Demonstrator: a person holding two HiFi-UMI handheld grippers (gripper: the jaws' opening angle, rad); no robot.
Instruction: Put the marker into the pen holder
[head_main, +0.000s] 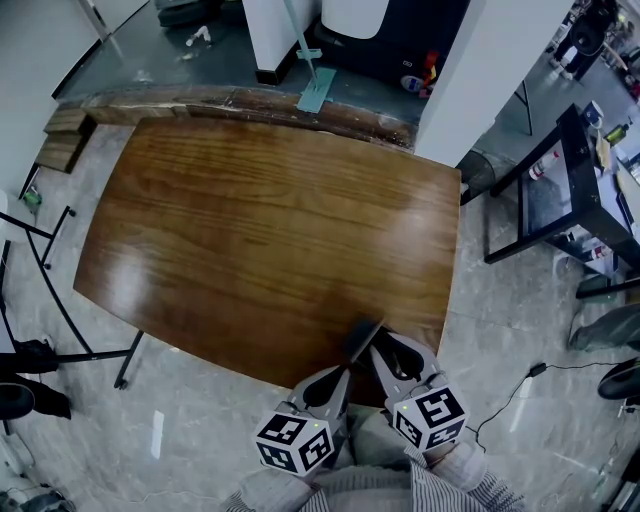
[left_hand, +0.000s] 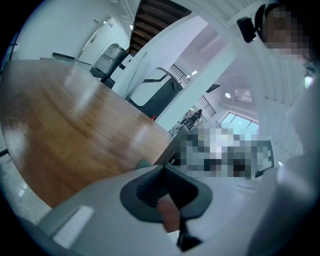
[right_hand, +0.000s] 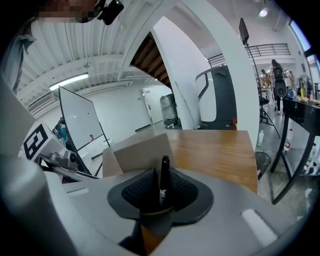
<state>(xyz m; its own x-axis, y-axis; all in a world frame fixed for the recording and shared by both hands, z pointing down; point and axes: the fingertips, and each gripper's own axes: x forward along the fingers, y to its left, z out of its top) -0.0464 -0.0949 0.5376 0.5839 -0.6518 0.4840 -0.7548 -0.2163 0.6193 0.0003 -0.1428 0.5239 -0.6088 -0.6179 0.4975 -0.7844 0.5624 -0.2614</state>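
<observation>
The marker (right_hand: 164, 175) stands upright between the pads of the right gripper (right_hand: 163, 196), cap end up; its lower end drops out of sight behind a curved pale-brown rim (right_hand: 150, 212) low between the jaws. I take that rim for the mouth of the pen holder, though too little of it shows to be sure. The right jaws stand a little apart, with a thin dark gap seeming to show on each side of the marker; I read them as loose around it, not clamped.

Just behind the marker is a beige flat-faced block (right_hand: 137, 155); I cannot tell whether it belongs to the holder or to something else. The left gripper (left_hand: 162, 187) has its jaws drawn together at the tips; a small pinkish-brown patch shows low between the pads, and I cannot name it. Both grippers meet at the near edge of the wooden table (head_main: 260, 220).

By my judgement the step in hand is seating and letting go of the marker. If it is seated, the next move calls for drawing the right gripper straight back without brushing the marker; if not, the marker must first be lined up over the mouth.
</observation>
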